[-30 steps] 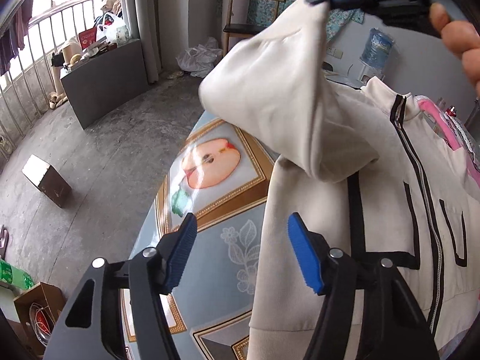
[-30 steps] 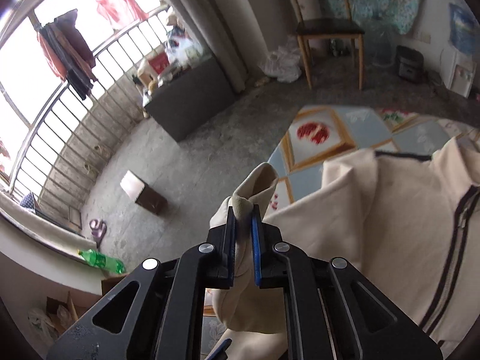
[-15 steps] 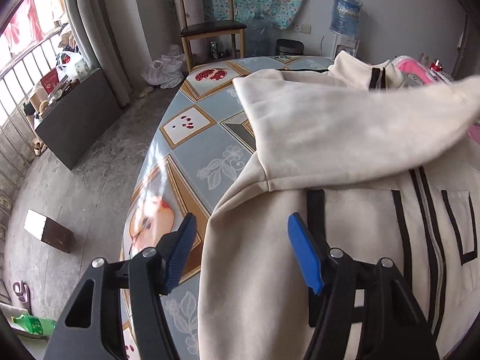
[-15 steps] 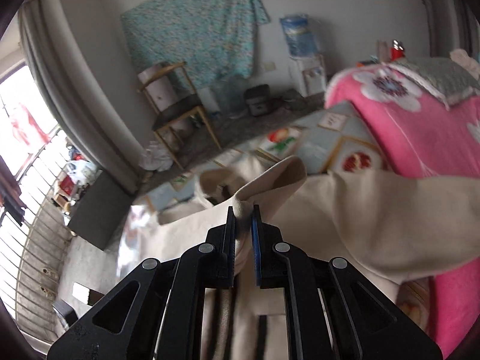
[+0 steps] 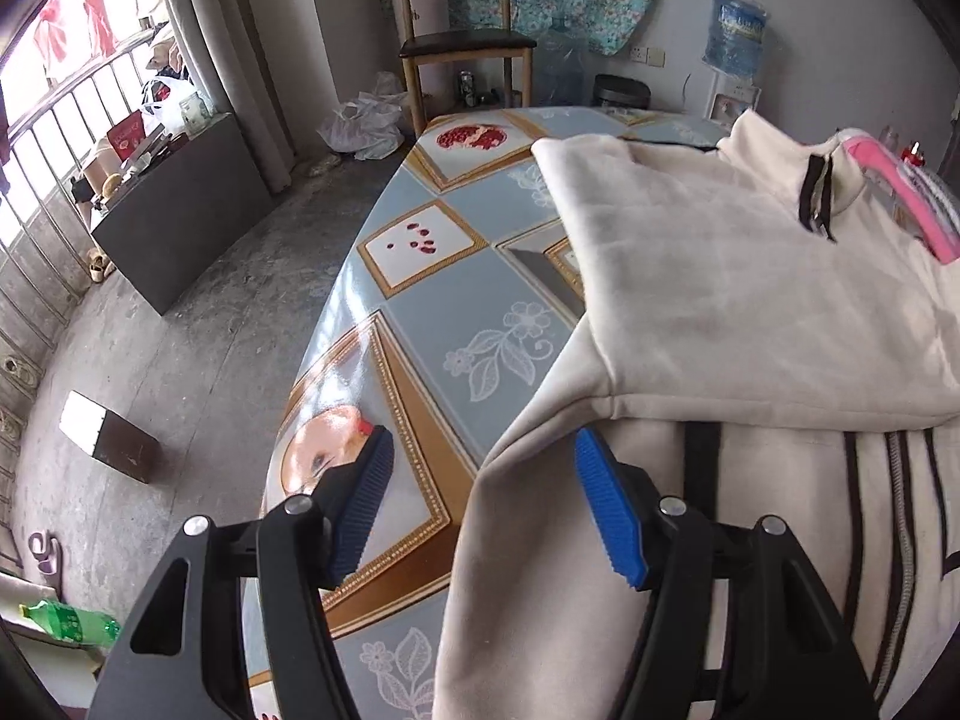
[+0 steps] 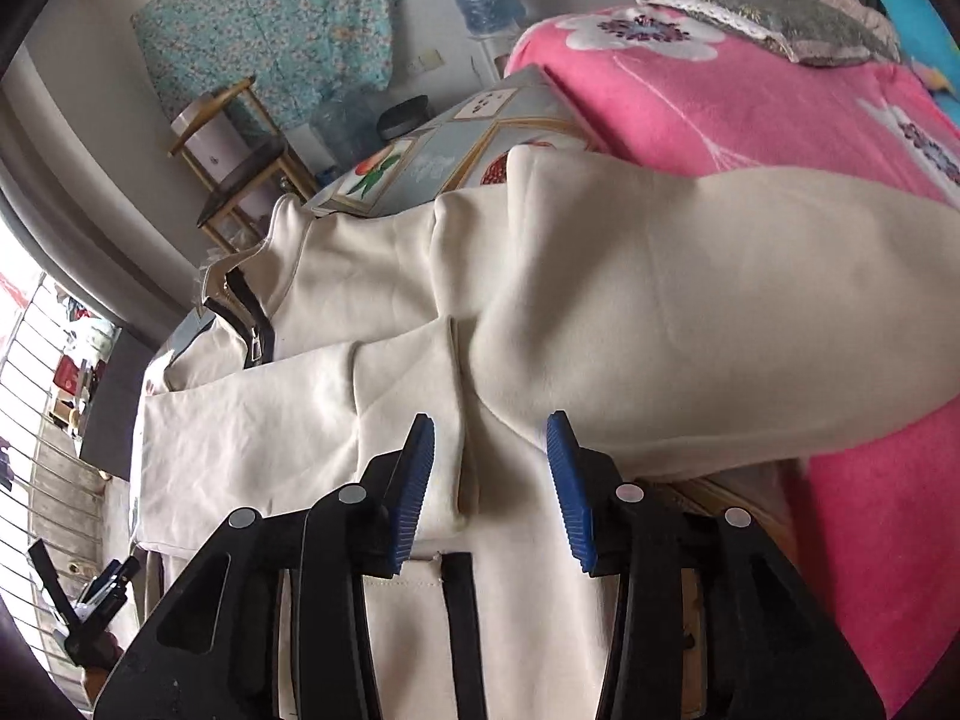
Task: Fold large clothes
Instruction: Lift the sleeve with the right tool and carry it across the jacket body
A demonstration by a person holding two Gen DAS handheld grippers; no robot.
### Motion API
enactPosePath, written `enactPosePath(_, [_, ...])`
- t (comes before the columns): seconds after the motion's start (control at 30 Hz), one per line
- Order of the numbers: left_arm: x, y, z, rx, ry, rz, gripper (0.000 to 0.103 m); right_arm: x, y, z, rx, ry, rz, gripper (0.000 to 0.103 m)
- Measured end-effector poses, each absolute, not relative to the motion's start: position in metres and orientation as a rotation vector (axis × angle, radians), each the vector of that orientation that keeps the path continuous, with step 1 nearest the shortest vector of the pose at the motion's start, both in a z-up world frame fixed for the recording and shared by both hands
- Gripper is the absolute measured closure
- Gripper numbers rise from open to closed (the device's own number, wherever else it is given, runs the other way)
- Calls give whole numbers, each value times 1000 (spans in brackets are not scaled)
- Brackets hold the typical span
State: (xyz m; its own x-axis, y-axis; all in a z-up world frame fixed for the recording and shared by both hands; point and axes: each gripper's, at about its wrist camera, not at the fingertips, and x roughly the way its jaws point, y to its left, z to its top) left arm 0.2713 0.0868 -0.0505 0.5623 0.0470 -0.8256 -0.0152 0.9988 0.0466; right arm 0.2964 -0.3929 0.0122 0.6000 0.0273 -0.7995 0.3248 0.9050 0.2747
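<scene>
Now the jacket [image 5: 750, 276] lies zipper-up on the table [image 5: 456, 300], reaching its left edge, one sleeve [image 6: 336, 420] folded across the chest to narrow it. Right gripper [image 6: 489, 480] hovers low over that sleeve's cuff, released and empty. Left gripper [image 5: 483, 510], also spread wide, straddles the jacket's side edge near the hem.

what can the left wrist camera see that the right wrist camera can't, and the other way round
Only the left wrist view shows the concrete floor, the small box on it, the green bottle and the open left gripper.

Only the right wrist view shows the pink floral blanket, the grey cushion and the open right gripper.

Both show the cream jacket with one sleeve folded across it, the patterned tablecloth, the wooden chair and the water jug.
</scene>
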Motion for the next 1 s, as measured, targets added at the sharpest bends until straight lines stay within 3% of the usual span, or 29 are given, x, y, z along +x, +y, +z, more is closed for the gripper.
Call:
enactPosePath(0.07, [271, 77, -40, 20, 950, 6, 39, 307, -381, 8, 376, 945, -146, 50])
enactPosePath(0.13, [275, 61, -32, 25, 938, -27, 32, 315, -366, -3, 297, 1002, -106, 35])
enactPosePath(0.3, [288, 15, -29, 86, 931, -100, 23, 301, -368, 9, 272, 980, -103, 34])
enactPosePath(0.43, [304, -12, -34, 122, 923, -157, 20, 252, -433, 53, 381, 836, -231, 18])
enactPosePath(0.57, [314, -18, -48, 103, 934, -182, 20, 192, -536, 68, 542, 768, -450, 18])
enactPosePath(0.7, [319, -14, -65, 73, 971, -177, 20, 130, -631, 47, 737, 739, -658, 19])
enactPosePath(0.83, [319, -14, -73, 84, 965, -183, 20, 95, -687, 17, 872, 730, -747, 28])
enactPosePath(1.0, [319, -16, -77, 92, 957, -201, 9, 79, -728, -11, 1018, 687, -751, 40])
